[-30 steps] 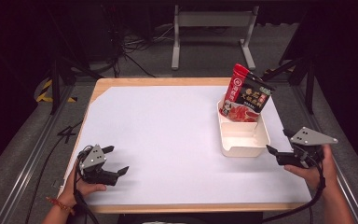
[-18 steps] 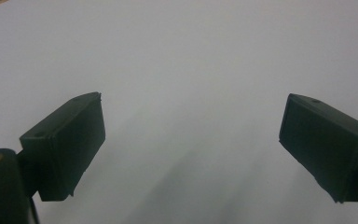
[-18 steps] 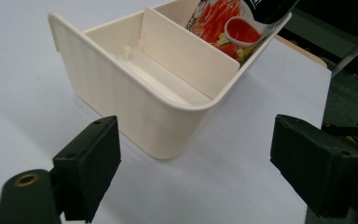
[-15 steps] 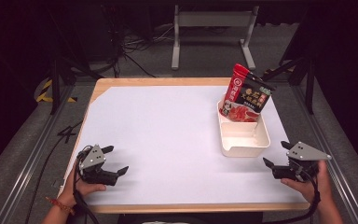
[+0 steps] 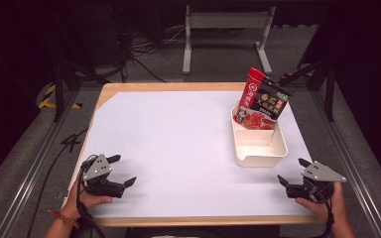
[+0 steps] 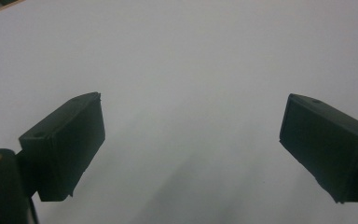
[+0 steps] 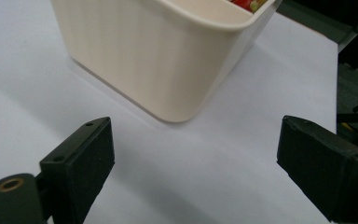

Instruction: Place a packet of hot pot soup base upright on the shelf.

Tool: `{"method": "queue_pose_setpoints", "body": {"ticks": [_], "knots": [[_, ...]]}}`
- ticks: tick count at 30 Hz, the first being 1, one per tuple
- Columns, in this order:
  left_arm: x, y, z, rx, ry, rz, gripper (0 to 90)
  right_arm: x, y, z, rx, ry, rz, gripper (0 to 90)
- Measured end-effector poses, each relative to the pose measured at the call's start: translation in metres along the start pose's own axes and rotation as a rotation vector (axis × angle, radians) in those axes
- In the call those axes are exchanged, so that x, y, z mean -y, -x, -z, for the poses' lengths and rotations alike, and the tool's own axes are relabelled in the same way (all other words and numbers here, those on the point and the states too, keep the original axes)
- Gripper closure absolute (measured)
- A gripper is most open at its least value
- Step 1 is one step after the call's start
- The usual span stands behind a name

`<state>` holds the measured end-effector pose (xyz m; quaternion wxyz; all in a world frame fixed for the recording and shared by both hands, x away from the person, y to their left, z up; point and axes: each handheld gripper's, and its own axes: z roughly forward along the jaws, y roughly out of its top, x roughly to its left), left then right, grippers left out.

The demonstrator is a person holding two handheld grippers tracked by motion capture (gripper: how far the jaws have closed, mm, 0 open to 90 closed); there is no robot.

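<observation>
A red and black food packet (image 5: pixel 261 102) leans upright in the far end of a cream plastic bin (image 5: pixel 258 147) on the right of the white table. My right gripper (image 5: pixel 293 171) sits low near the table's front right corner, just in front of the bin (image 7: pixel 168 60); its jaws have just been opening, stand open, and hold nothing. At the front left my left gripper (image 5: pixel 122 170) rests open above bare white surface, its black fingers (image 6: pixel 67 140) wide apart.
The white sheet (image 5: pixel 178 144) covers a wooden table (image 5: pixel 178 86) whose edge shows at the far side and the front. A metal frame (image 5: pixel 225 22) and cables lie on the dark floor beyond. Rails run along both sides of the table.
My right gripper has sunk toward the table and drawn back toward the front edge, away from the bin. Its jaws spread wider. The left gripper has kept still.
</observation>
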<state>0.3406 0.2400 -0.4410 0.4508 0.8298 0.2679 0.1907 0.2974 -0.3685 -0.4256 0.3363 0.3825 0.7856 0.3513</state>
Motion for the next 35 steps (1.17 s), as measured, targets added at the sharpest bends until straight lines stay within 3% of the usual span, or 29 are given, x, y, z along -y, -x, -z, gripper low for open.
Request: {"method": "queue_pose_setpoints", "body": {"ticks": [4, 8, 15, 30, 35], "knots": [[0.0002, -0.0004, 0.0001, 0.002, 0.003, 0.0, 7.5, 0.004, -0.0023, -0.0006, 0.006, 0.006, 0.009, 10.8], [0.0002, -0.0006, 0.0001, 0.0, 0.0, -0.002, 7.5, 0.0039, 0.0014, 0.0023, 0.018, 0.03, -0.025, 10.5], [0.0001, -0.0006, -0.0004, -0.003, -0.004, 0.002, 7.4, 0.0055, 0.0034, 0.0022, 0.033, 0.034, -0.042, 9.9], [-0.001, -0.002, -0.002, -0.002, 0.001, 0.006, 7.3, 0.0069, 0.0032, 0.001, 0.024, 0.034, -0.055, 8.2], [-0.002, -0.0024, -0.0029, -0.005, 0.001, 0.009, 7.2, 0.0086, 0.0025, 0.0011, 0.009, 0.036, -0.058, 11.7]]}}
